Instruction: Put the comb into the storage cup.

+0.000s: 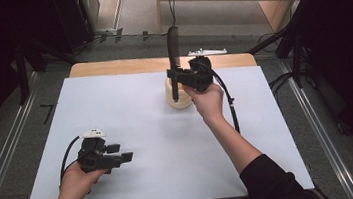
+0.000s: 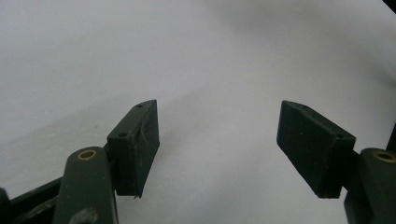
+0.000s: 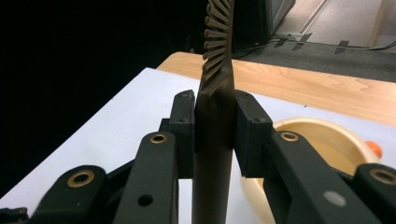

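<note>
right gripper view: brush [image 3: 214,135] between clamped jaws

Left tongs [image 2: 218,149] gape over what seems white tabletop [image 2: 210,56].

A wooden tabletop [image 1: 110,66] carries a large white sheet [image 1: 133,134] that covers nearly all of it, leaving a strip of bare wood along the far edge. A cream-coloured bowl [image 1: 179,101] stands directly on the sheet, toward the far side and a little right of the middle. In the right gripper view the bowl's rim [image 3: 322,128] lies near the wood strip.
</note>
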Demonstrator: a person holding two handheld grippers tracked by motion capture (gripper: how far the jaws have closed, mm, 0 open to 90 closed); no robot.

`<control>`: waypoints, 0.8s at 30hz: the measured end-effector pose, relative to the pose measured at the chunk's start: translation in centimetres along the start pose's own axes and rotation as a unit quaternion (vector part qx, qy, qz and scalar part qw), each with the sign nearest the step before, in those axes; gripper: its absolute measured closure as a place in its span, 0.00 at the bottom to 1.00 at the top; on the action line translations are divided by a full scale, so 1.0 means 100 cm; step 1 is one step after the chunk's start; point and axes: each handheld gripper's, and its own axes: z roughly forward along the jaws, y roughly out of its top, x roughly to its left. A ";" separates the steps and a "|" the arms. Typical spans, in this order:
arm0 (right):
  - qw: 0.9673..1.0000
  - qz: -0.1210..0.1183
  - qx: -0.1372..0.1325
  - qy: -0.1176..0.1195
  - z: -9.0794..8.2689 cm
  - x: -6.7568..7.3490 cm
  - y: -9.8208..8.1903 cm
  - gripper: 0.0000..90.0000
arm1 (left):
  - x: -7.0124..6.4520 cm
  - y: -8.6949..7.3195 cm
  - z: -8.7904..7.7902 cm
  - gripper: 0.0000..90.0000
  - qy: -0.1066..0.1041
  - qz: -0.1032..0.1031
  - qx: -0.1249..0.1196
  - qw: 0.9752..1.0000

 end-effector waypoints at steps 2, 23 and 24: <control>1.000 0.002 -0.003 -0.003 -0.001 -0.002 0.003 0.78 | 0.000 0.000 0.000 0.34 -0.001 0.000 0.001 1.000; 0.998 -0.015 -0.029 -0.059 -0.001 -0.021 0.030 0.78 | 0.000 0.000 0.001 0.34 -0.006 0.001 0.001 1.000; 0.998 -0.013 -0.030 -0.061 0.000 -0.023 0.031 0.78 | 0.000 0.000 0.001 0.34 -0.006 0.002 0.002 1.000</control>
